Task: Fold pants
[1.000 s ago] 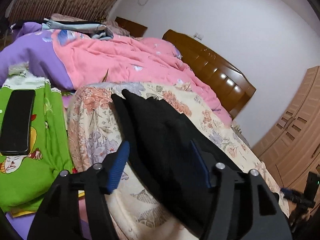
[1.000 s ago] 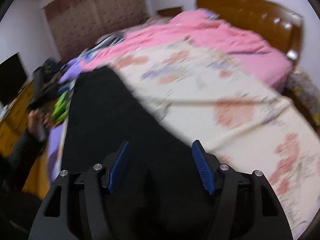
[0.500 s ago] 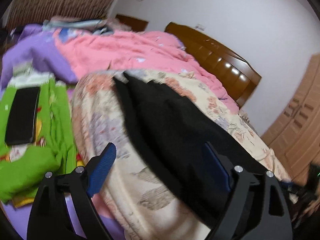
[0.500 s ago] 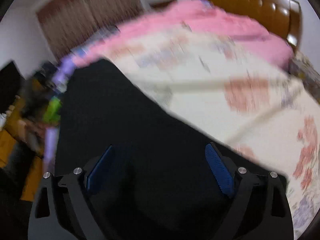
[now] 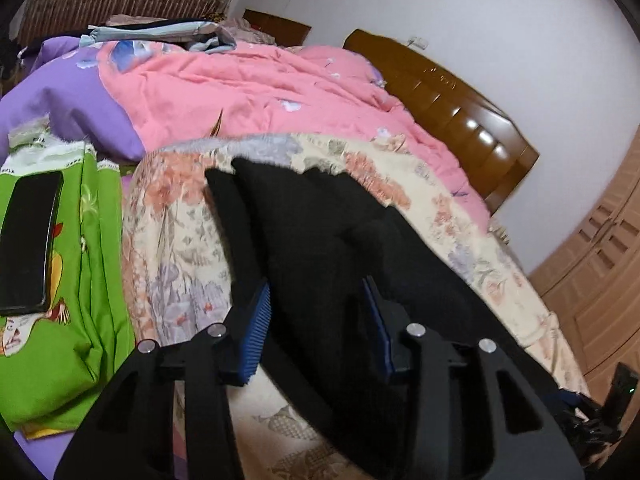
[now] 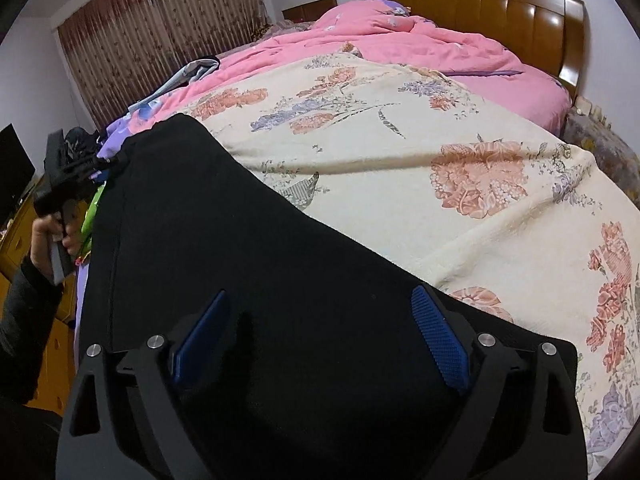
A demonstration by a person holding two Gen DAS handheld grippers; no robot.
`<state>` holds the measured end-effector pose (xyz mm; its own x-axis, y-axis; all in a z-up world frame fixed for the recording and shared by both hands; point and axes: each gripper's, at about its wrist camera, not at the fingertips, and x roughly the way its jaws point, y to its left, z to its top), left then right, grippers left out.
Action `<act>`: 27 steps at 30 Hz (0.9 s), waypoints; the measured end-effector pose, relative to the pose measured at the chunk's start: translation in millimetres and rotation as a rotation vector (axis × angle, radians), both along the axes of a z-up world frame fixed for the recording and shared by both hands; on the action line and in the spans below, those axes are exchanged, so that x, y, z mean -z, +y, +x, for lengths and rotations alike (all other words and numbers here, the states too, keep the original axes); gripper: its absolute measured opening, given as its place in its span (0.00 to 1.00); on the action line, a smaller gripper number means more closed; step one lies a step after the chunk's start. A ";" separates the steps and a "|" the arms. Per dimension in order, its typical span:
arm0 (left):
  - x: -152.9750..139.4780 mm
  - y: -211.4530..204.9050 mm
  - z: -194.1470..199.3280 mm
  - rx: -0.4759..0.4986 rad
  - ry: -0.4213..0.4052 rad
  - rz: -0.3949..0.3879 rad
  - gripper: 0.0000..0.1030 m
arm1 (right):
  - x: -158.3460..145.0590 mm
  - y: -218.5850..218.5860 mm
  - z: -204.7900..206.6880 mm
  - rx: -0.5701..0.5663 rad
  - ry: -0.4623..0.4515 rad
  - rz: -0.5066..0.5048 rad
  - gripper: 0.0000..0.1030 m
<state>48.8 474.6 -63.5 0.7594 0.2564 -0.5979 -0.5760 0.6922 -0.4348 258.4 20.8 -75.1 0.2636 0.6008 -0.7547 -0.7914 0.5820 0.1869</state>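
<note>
Left wrist view, left to right: black phone (image 5: 30, 242) lying flat on a green cartoon-print cloth (image 5: 76, 320) at the near left. Purple bedding (image 5: 68, 108) behind it, pink quilt (image 5: 248, 96) across the far side, wooden headboard (image 5: 452, 116) far right, wooden wardrobe (image 5: 600, 264) at the right edge.

Black pants (image 5: 320, 240) lie on the floral blanket (image 5: 176, 240) on the bed, running from mid-scene toward the near right. Left hand-held gripper (image 5: 318, 328) — jaws have just been closing, now narrow, with a raised fold of the pants between the blue pads (image 5: 256, 324). Fabric fills the gap; cannot tell whether the pads actually press on it.

Right wrist view: the person's hand (image 6: 50, 232) holds the left hand-held gripper at the far left edge of the pants (image 6: 240, 260). Right hand-held gripper (image 6: 320, 332) — jaws have just been opening, now spread wide over flat pants cloth, pads (image 6: 438, 340) gripping nothing. Floral blanket (image 6: 440, 168) bare to the right, pink quilt (image 6: 380, 40) and headboard (image 6: 500, 4) beyond, curtains (image 6: 160, 32) far left.
</note>
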 end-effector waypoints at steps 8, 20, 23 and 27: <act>-13.5 -13.9 -14.2 0.009 -0.007 0.055 0.06 | -0.8 0.0 -1.9 0.001 -0.004 -0.004 0.87; -19.0 17.4 -34.0 0.017 -0.066 -0.032 0.91 | -0.7 -0.4 -1.5 0.001 0.000 0.000 0.87; -21.1 39.3 -36.2 0.035 -0.130 -0.122 0.90 | -0.6 -0.3 -1.3 0.001 0.000 0.000 0.87; -1.0 75.1 -22.5 0.082 -0.178 -0.310 0.69 | -0.6 -0.6 -1.4 0.000 0.001 -0.001 0.87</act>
